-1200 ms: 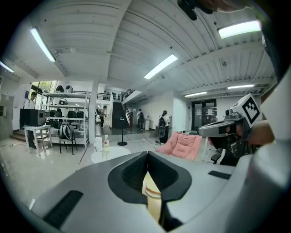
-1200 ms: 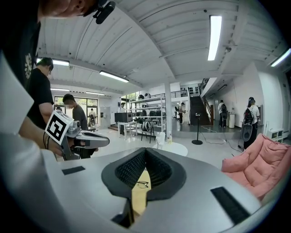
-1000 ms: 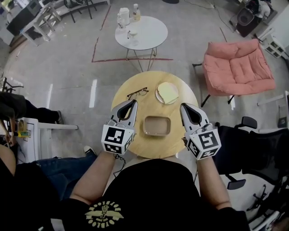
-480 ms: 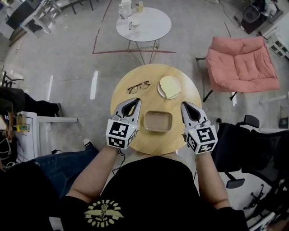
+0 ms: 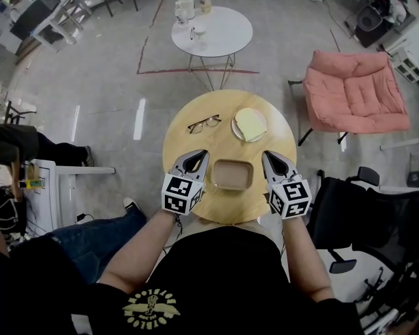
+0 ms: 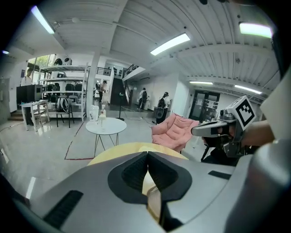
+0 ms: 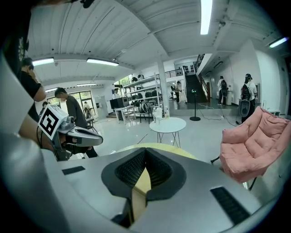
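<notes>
Surface: round wooden table (image 5: 186, 141) directly below the person, on a grey polished floor (image 5: 105, 85).
Left gripper (image 5: 200, 156): over the near left part of the table, marker cube toward the person; in the left gripper view the jaw tips are pressed together with nothing between them, only table top showing through the gap behind the tips.
Right gripper (image 5: 268, 156): over the near right edge of the table, level with the left one; in the right gripper view the jaw tips meet, nothing pinched.
Tray (image 5: 231, 175): brown, rectangular with rounded corners, flat on the table between the two grippers, just beside each, touched by neither.
Glasses (image 5: 204, 123): lying beyond the left gripper, apart from the tray.
Plate (image 5: 236, 133): white, beyond the tray toward the far right of the table, with a pale yellow slice (image 5: 251, 123) on it.
White table (image 5: 219, 31): small, round, thin legs, beyond the wooden one; bottles (image 5: 185, 8) at its far edge.
Armchair (image 5: 357, 91): pink, cushioned, far right, well apart from both tables.
</notes>
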`<state>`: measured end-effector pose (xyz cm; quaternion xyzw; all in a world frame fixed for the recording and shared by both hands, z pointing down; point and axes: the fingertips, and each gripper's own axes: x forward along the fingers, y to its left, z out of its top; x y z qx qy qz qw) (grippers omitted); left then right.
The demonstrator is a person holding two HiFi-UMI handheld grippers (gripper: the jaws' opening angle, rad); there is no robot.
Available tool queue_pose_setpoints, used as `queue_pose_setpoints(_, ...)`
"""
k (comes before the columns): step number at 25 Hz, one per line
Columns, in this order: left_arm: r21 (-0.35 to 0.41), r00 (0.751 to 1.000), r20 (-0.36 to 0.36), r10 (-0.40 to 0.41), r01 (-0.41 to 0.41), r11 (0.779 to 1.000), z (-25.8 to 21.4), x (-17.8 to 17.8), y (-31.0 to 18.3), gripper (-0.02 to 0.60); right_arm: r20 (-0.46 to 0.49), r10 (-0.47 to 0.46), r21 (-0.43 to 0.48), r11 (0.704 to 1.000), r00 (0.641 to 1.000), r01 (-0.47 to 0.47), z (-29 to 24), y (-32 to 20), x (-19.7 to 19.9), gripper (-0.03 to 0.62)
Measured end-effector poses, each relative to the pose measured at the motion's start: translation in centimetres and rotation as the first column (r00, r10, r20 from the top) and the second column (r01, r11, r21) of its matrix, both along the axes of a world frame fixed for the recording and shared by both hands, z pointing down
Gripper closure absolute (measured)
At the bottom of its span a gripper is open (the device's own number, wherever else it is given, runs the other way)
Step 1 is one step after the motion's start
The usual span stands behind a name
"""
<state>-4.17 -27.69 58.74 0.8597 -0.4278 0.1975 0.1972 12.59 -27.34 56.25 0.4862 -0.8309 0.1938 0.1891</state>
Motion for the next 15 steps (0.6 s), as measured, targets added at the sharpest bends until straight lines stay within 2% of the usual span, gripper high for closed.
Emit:
queue_pose_setpoints(7,-0.098,0.998,-0.059,0.000,-0.006,0.995,3.1,0.5,1.2,0.565,-0.019,0.004,-0.083,0.997,1.000,-0.006,3.6,0.8,0.6,0.579)
queue_pose_setpoints(12,-0.144,1.000,-0.017,0.005,-0.007,0.990,5.4,0.3,2.1,0.565,-0.017,0.003,-0.150,0.989,1.000,-0.005,6.8,1.5,1.3,0.579)
queue_pose_setpoints(15,-0.180,1.000,-0.026,0.003,-0.008,0.984,6.7,0.2,2.6,0.565,-0.031,-0.004,-0.187,0.982,1.000,-0.002,8.8,2.0,1.6,0.579)
